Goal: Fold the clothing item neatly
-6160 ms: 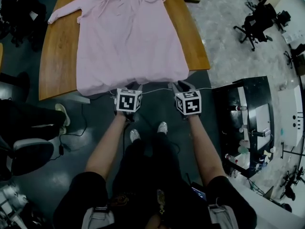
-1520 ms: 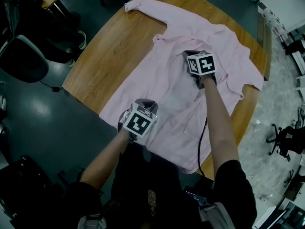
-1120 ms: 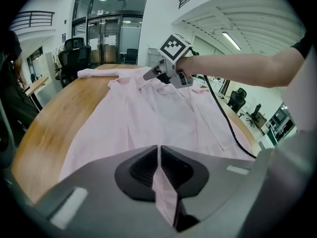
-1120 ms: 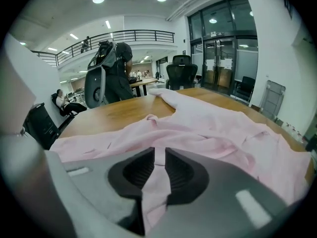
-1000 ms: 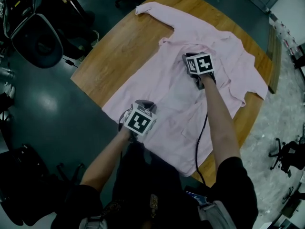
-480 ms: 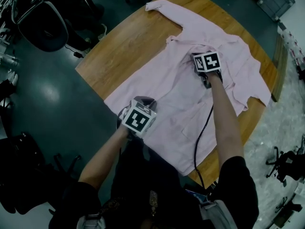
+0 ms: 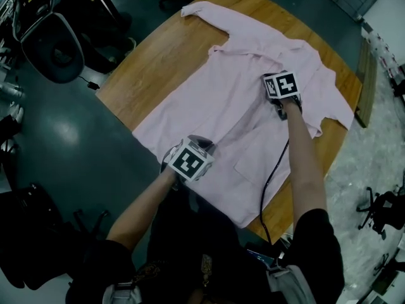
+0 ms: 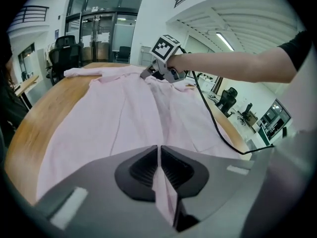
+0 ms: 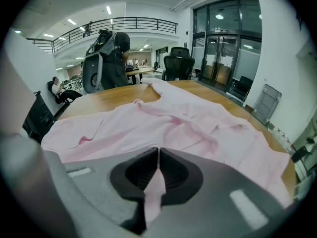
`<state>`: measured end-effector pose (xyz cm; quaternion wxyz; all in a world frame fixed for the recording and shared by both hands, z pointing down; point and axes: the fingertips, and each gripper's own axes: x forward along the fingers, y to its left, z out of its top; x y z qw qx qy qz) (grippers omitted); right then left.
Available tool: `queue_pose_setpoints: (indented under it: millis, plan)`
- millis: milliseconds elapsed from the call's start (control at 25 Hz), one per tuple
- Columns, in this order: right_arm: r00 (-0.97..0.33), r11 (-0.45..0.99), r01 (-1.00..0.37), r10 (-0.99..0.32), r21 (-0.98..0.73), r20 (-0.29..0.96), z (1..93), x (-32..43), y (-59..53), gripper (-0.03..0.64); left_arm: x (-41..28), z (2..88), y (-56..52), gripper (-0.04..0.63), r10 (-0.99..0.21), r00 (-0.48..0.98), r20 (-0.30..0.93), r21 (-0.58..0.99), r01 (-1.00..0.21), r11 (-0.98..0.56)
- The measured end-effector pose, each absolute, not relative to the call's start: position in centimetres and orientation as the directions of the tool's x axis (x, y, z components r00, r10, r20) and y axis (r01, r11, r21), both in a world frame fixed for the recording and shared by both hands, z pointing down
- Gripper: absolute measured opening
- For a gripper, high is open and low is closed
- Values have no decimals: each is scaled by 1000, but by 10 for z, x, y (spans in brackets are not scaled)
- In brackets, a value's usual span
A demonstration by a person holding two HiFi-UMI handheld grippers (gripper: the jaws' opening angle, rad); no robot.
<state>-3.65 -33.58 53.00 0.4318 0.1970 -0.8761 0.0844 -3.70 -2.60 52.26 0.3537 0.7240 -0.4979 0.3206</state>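
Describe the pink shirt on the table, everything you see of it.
The shirt is pale pink, thin woven cloth by its look, long-sleeved, with a collar and a chest pocket. It lies spread, lightly wrinkled, on the wooden table, one sleeve stretched toward the far edge. The left gripper is shut on a fold at its near edge; the right gripper, whose jaws have just been closing, pinches cloth near the collar.

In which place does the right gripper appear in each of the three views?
Head view: right gripper right of centre, on the pink shirt.
Left gripper view: right gripper at top centre, beyond the shirt.
Right gripper view: right gripper at bottom centre; its jaws have just been closing and pinch shirt fabric.
Shared landmark: the shirt's outstretched sleeve.
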Motion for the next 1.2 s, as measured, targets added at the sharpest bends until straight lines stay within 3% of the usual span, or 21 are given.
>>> queue_pose_setpoints:
  millis: [280, 480, 920, 1200]
  plan:
    - [-485, 901, -428, -292, 67, 824, 568, -19, -342, 20, -26, 558, -28, 46, -441, 309, 842, 216, -944, -249]
    - [-530, 884, -465, -319, 46, 786, 562, -20, -344, 71, -25, 538, -26, 175, -497, 345, 797, 247, -935, -253]
    - [-642, 849, -528, -405, 8, 651, 478, 18, -316, 86, -98, 440, -64, 175, -678, 243, 694, 169, -970, -175]
    - [-618, 807, -590, -431, -26, 658, 464, 59, -273, 86, -93, 414, -129, 149, -678, 337, 653, 120, -930, -347]
